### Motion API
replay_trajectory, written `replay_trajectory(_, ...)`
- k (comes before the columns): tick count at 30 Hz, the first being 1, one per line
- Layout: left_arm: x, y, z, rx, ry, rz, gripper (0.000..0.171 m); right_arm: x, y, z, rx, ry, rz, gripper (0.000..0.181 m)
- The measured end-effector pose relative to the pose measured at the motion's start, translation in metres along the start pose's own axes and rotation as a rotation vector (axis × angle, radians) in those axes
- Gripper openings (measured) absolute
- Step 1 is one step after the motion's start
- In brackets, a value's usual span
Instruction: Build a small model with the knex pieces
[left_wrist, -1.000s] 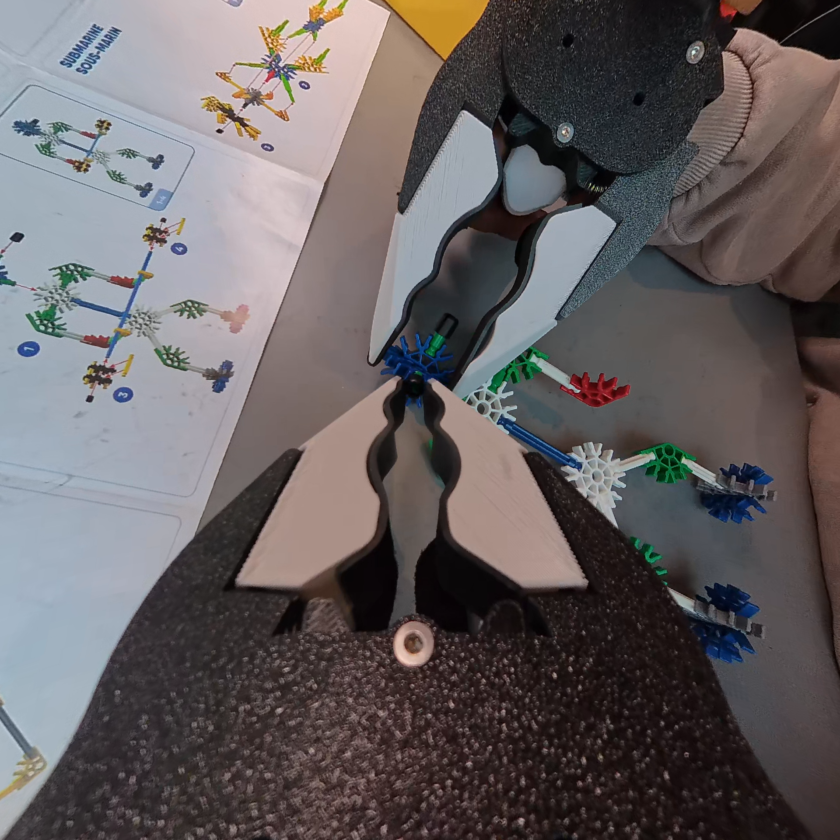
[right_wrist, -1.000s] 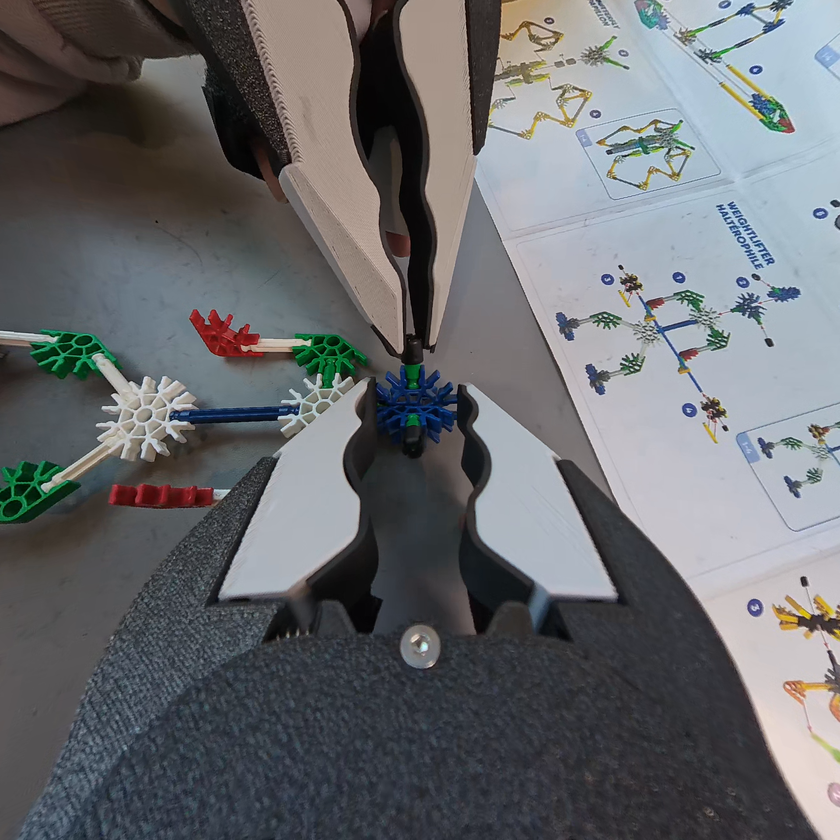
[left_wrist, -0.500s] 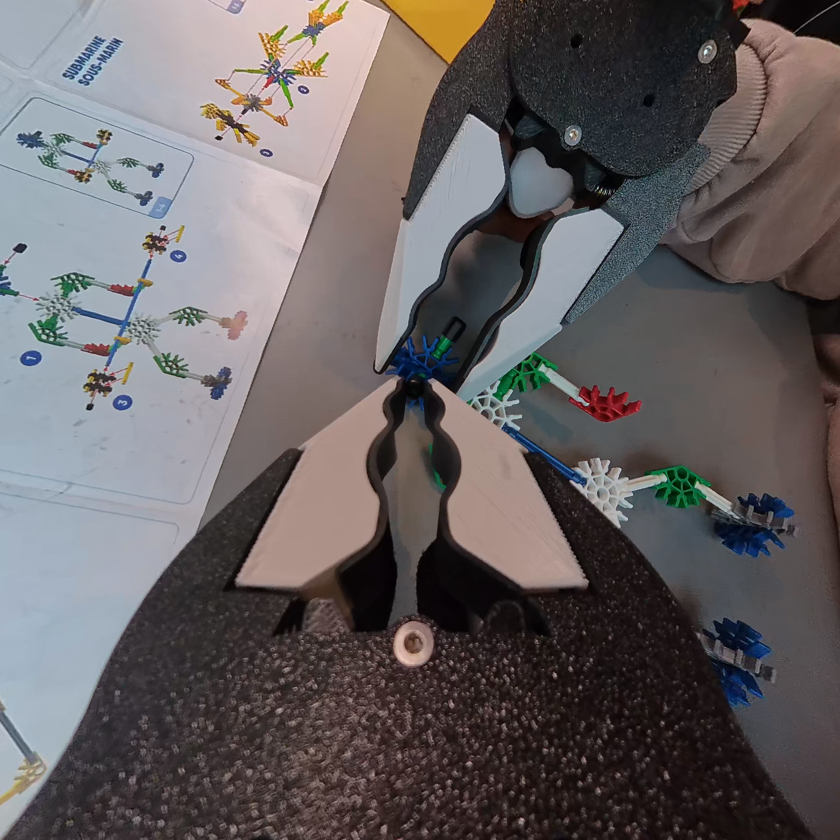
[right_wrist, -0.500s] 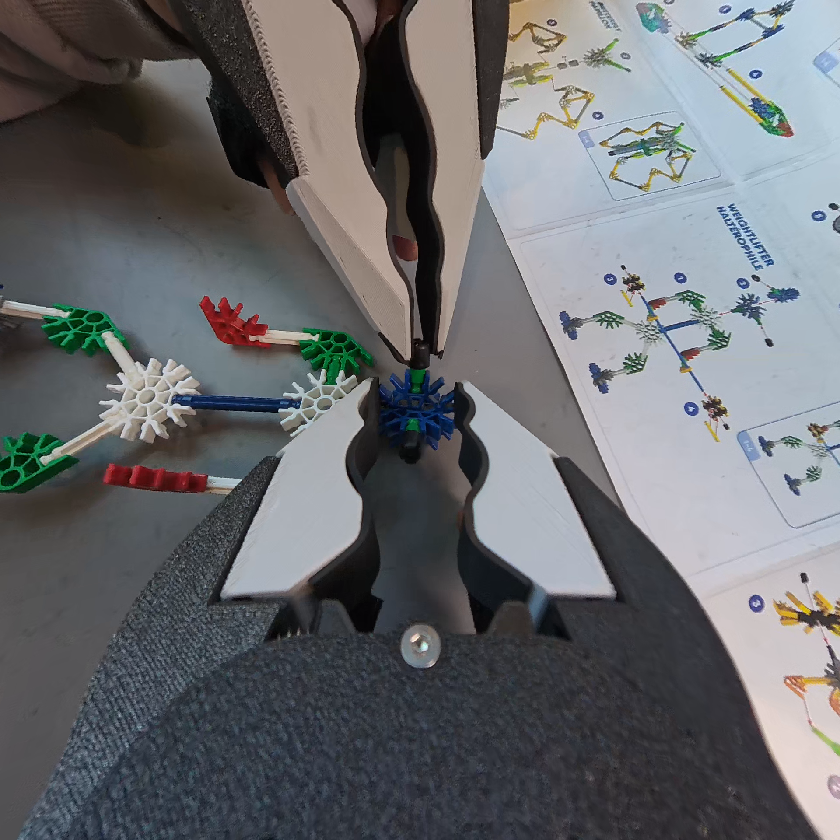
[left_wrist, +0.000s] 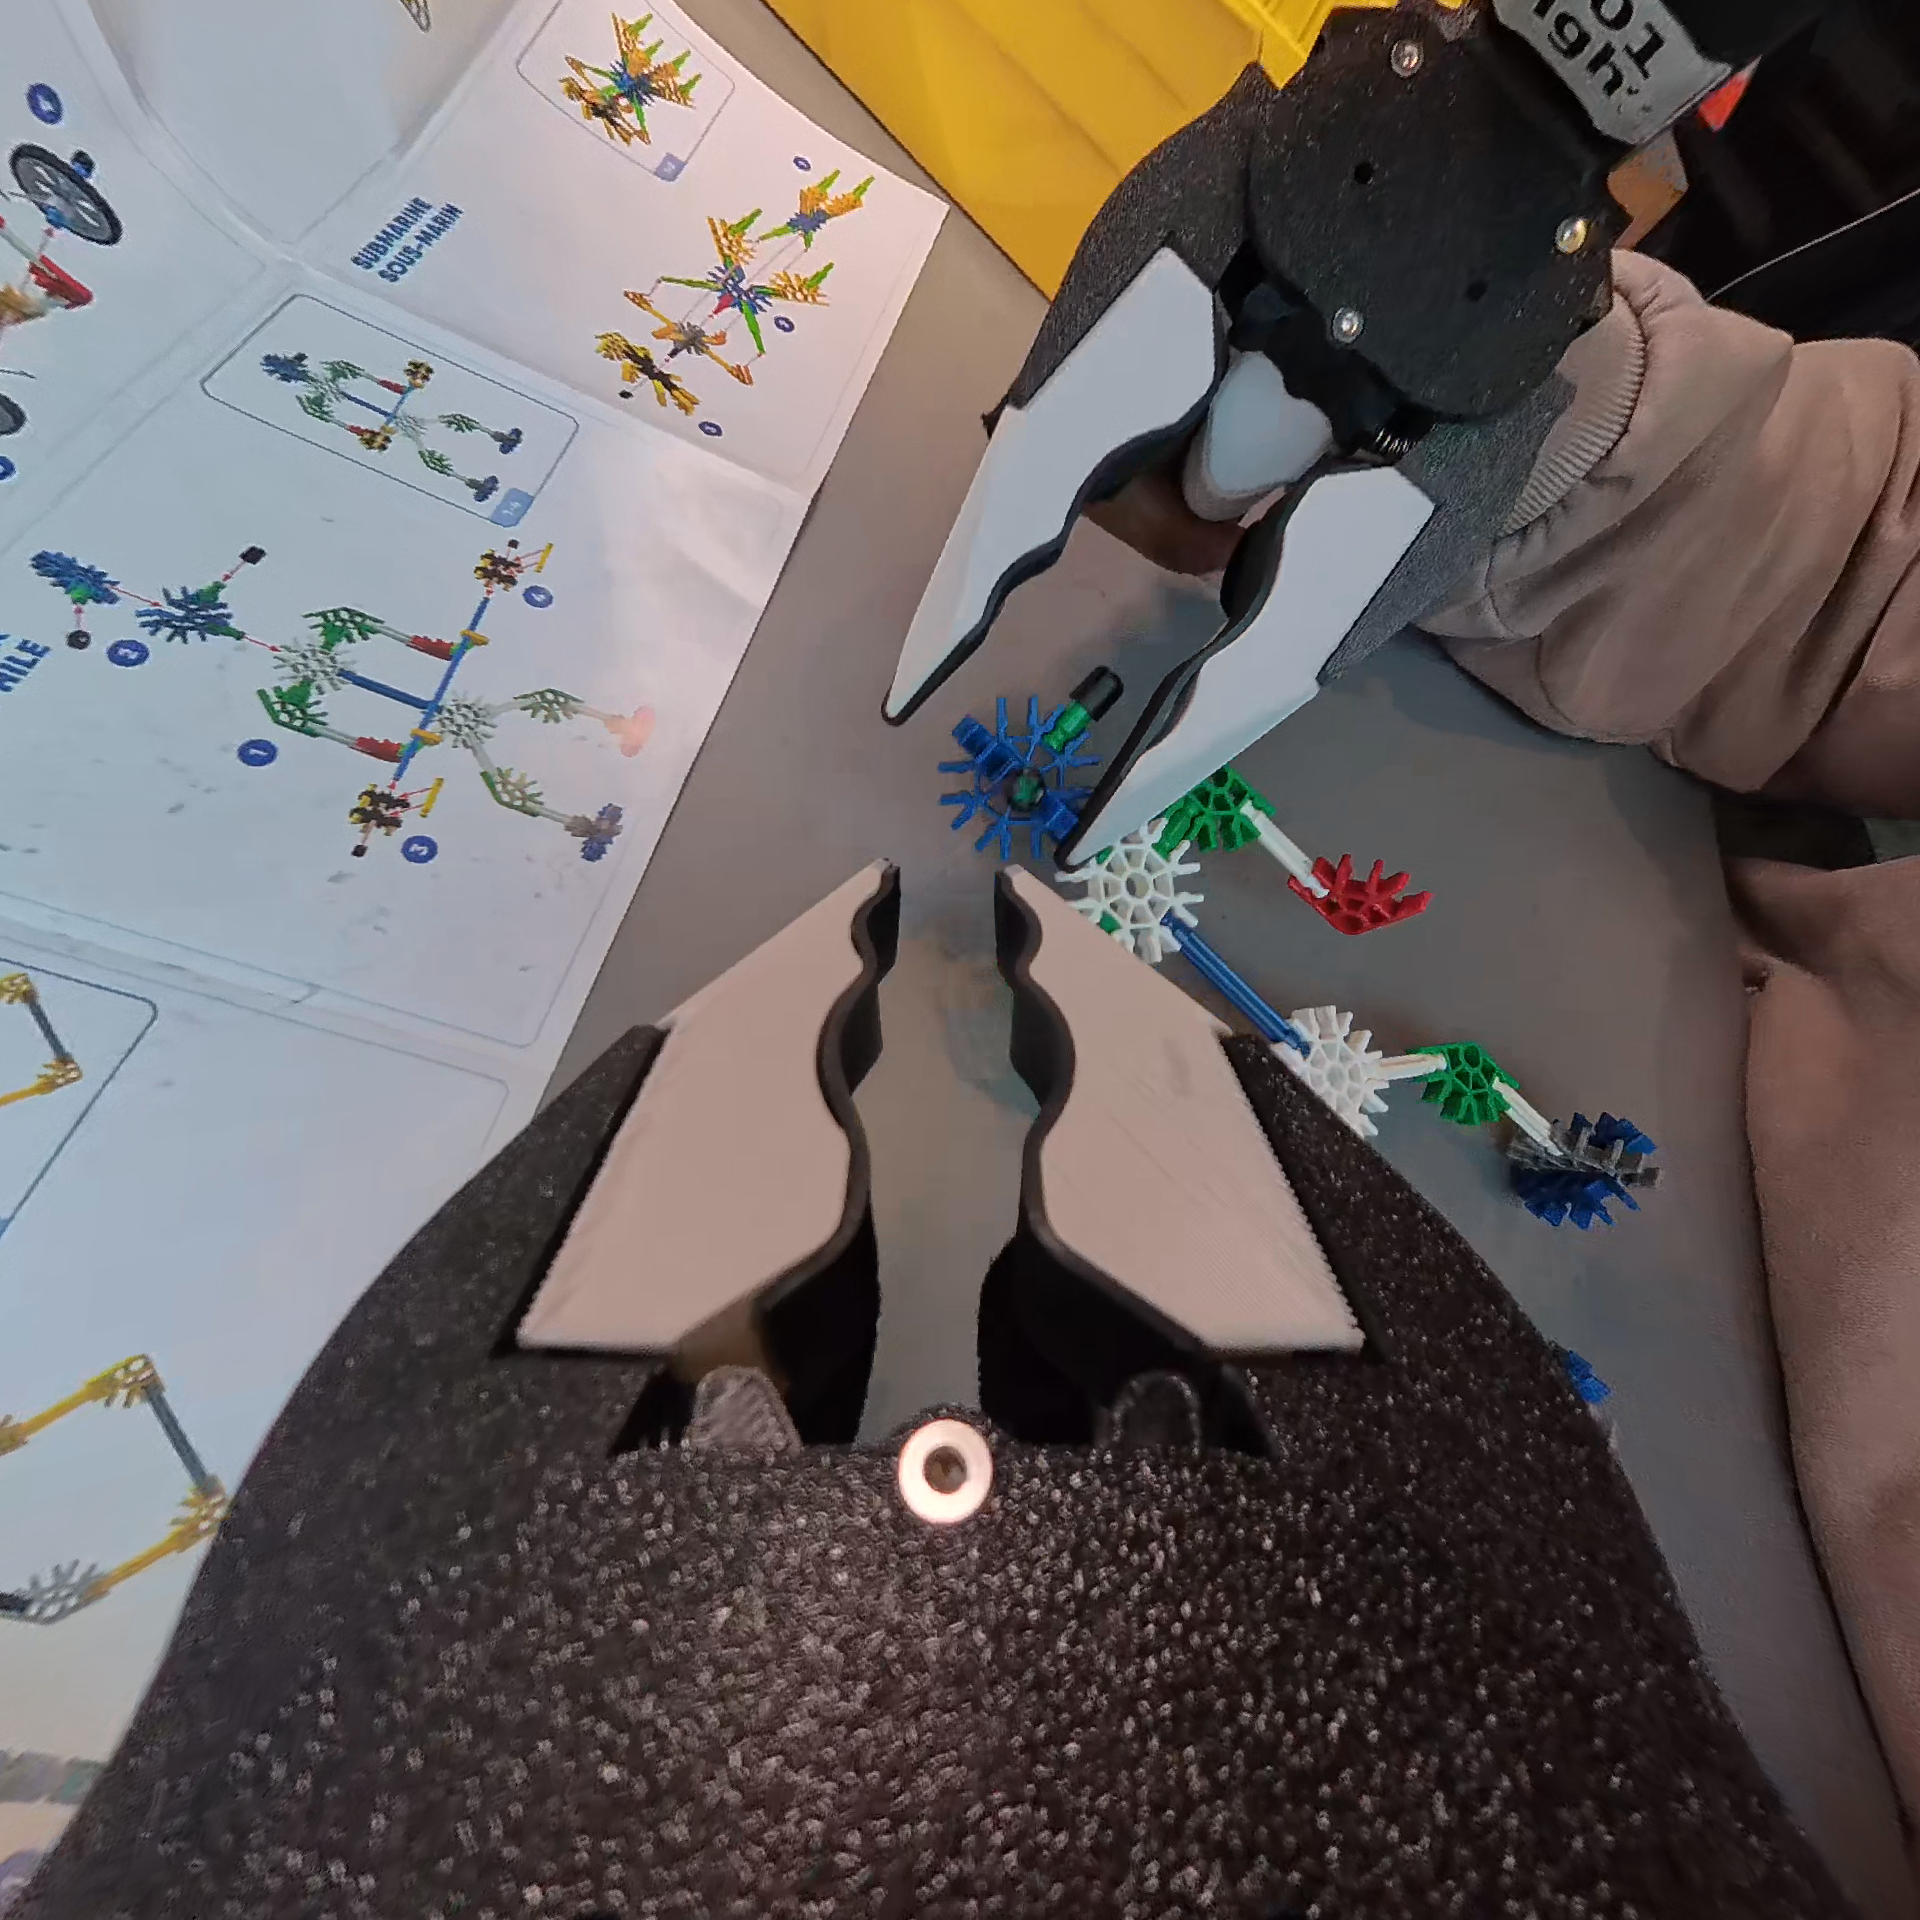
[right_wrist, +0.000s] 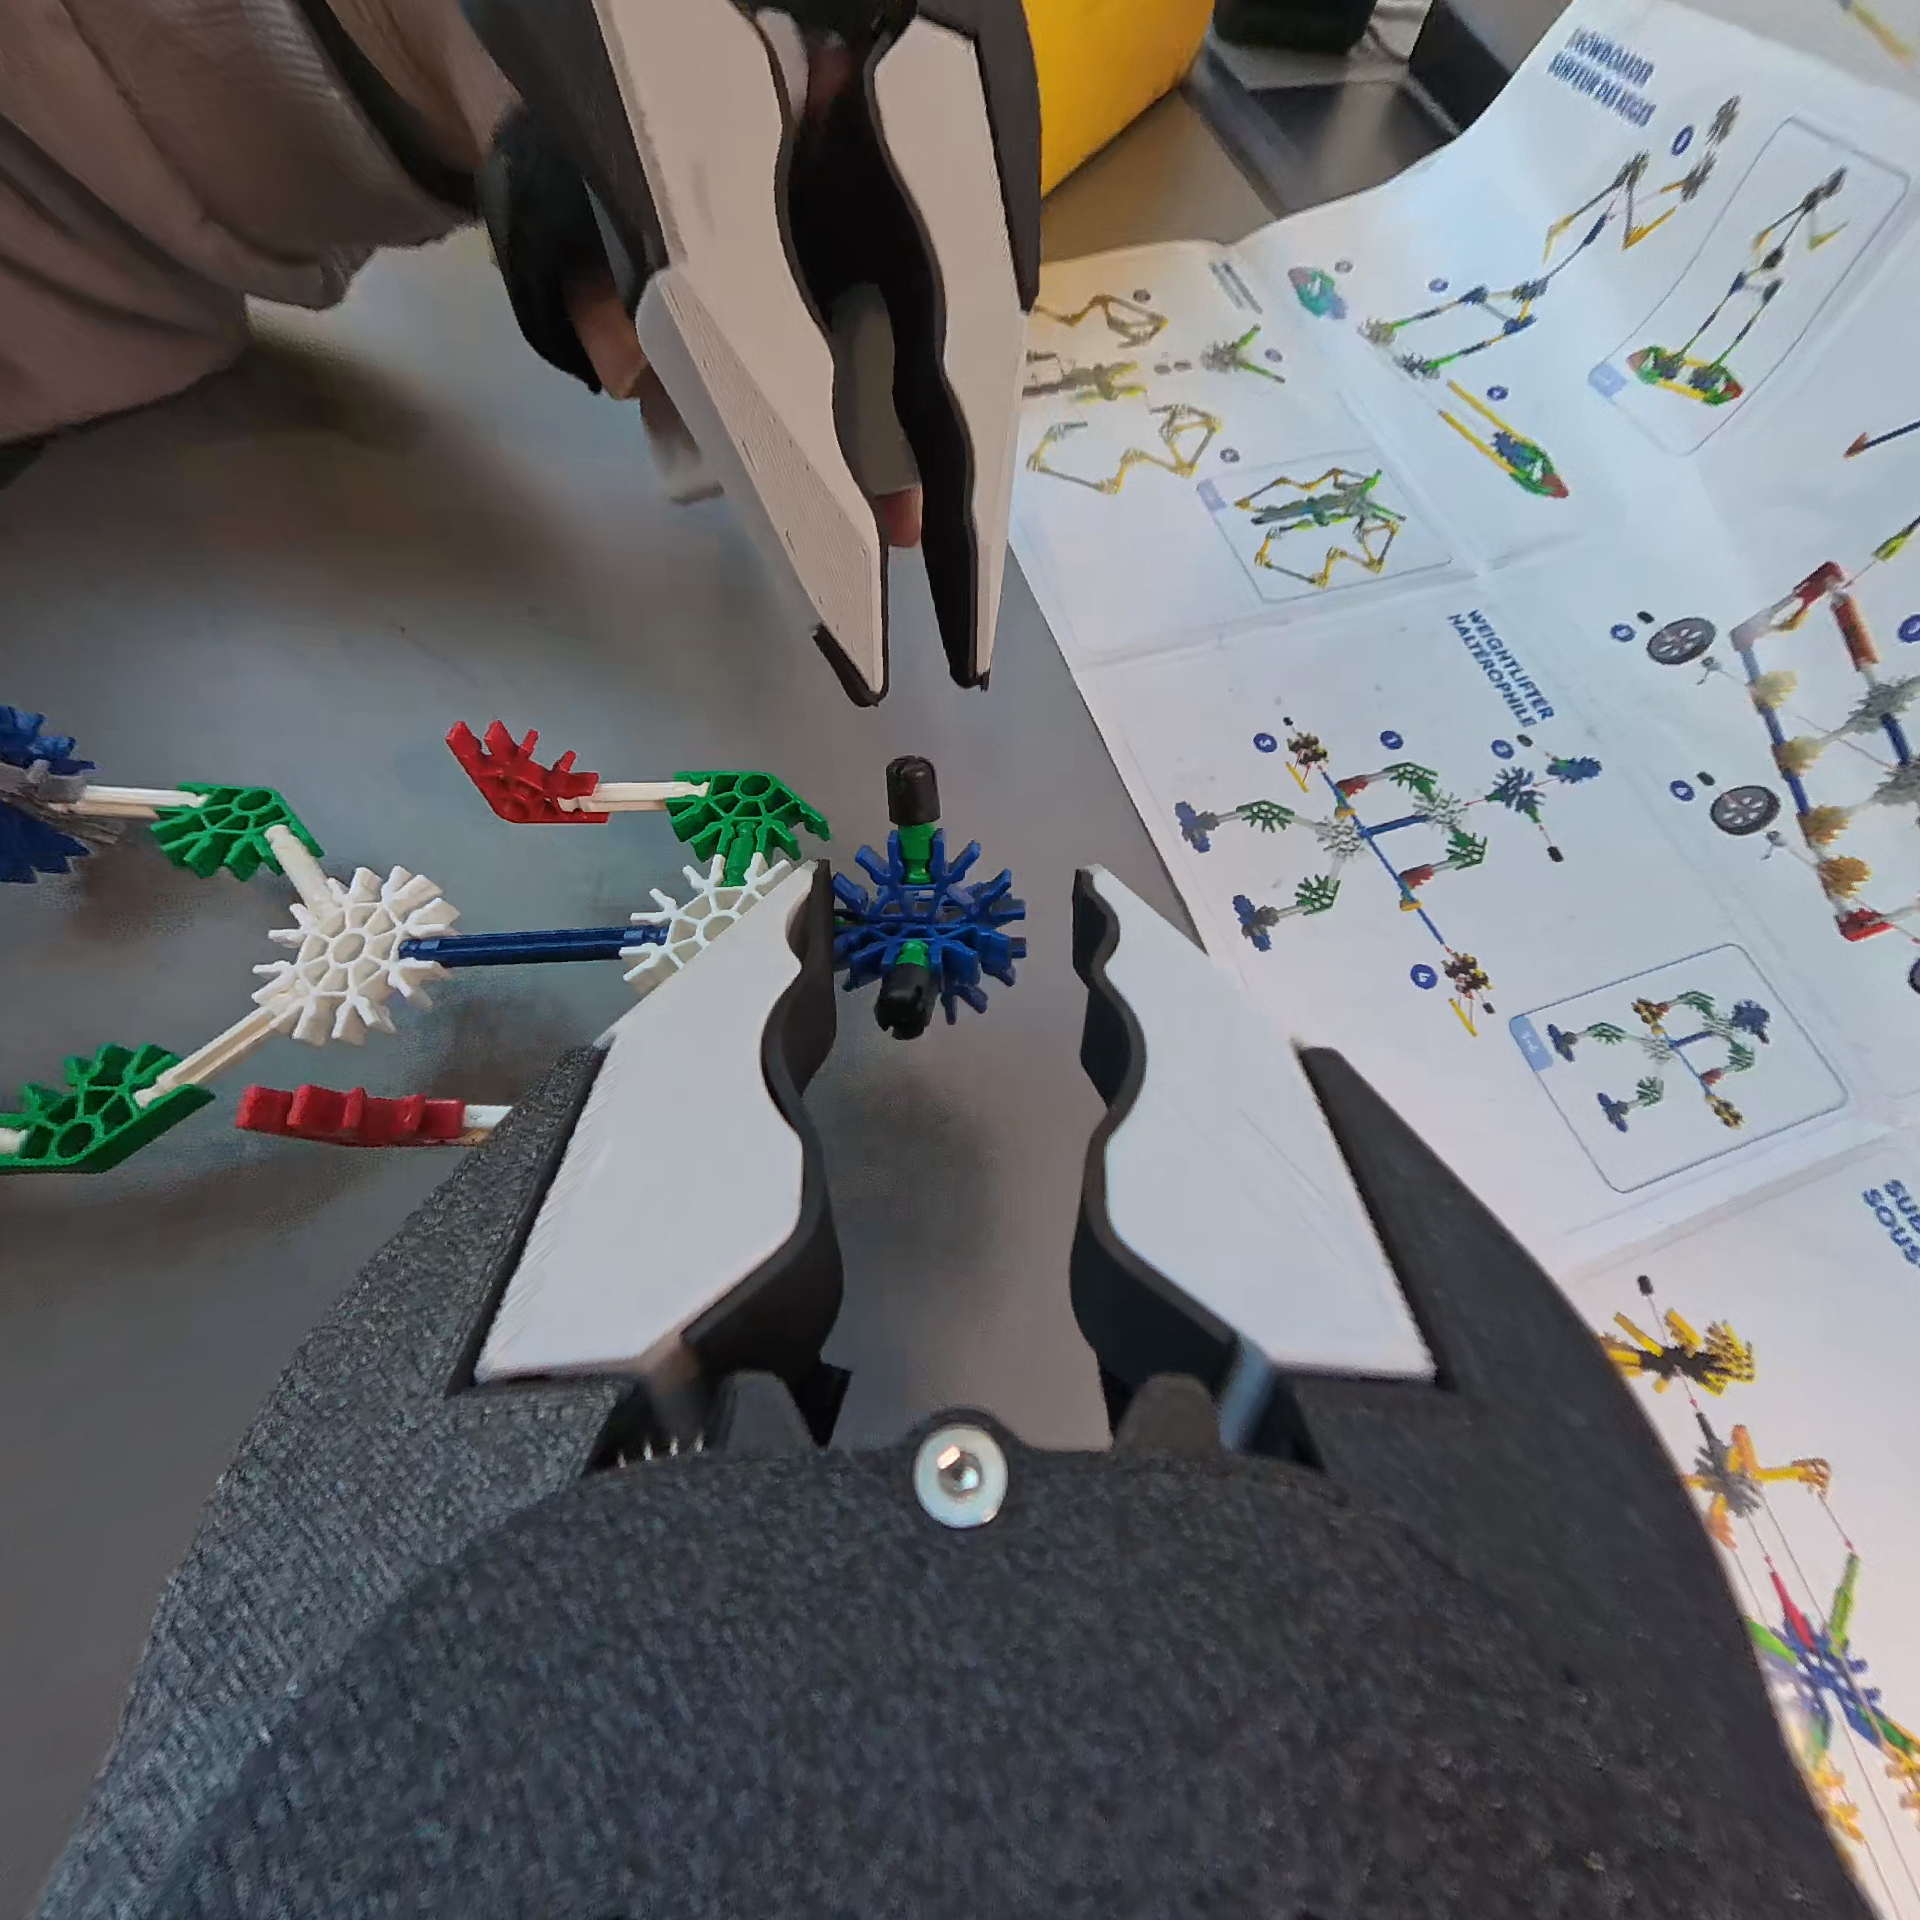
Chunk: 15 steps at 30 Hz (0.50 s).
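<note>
My right gripper (right_wrist: 948, 883) has its jaws spread wide around the blue snowflake connector (right_wrist: 928, 920), which lies flat on the grey bench (right_wrist: 312, 603); the left-hand fingertip is touching or just beside its rim, the other stands clear. My left gripper (left_wrist: 943, 878) hangs just short of the same piece, jaws a narrow gap apart and holding nothing. A short green rod with black caps (right_wrist: 911, 795) runs through the connector's hub. To handle this piece well I judge I should close squarely across its rim, clear of the rod, and keep off the white snowflake (right_wrist: 717, 909) of the larger rod-and-connector figure (right_wrist: 353, 951) just beside it. The printed instruction sheet (right_wrist: 1507, 727) lies off to the side. A second ago my left jaws were pinched on the rod's black cap and my right jaws sat snug against the connector — now both have let go and drawn back.
</note>
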<state>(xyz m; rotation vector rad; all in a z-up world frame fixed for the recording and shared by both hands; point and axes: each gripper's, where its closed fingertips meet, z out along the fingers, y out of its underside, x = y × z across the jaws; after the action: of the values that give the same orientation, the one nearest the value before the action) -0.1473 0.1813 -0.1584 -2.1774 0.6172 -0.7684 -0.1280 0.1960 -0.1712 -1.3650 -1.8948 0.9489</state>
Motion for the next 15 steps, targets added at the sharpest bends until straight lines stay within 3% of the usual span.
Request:
replay_trajectory(9, 0.023, 0.027, 0.027, -0.089, 0.172, -0.090, 0.024, -0.014, 0.004, 0.016, -0.028, 0.004, -0.056, 0.034)
replay_trajectory(15, 0.022, 0.035, 0.025, -0.121, 0.108, -0.086, 0.024, -0.004, -0.006, 0.001, -0.025, 0.061, -0.037, 0.036)
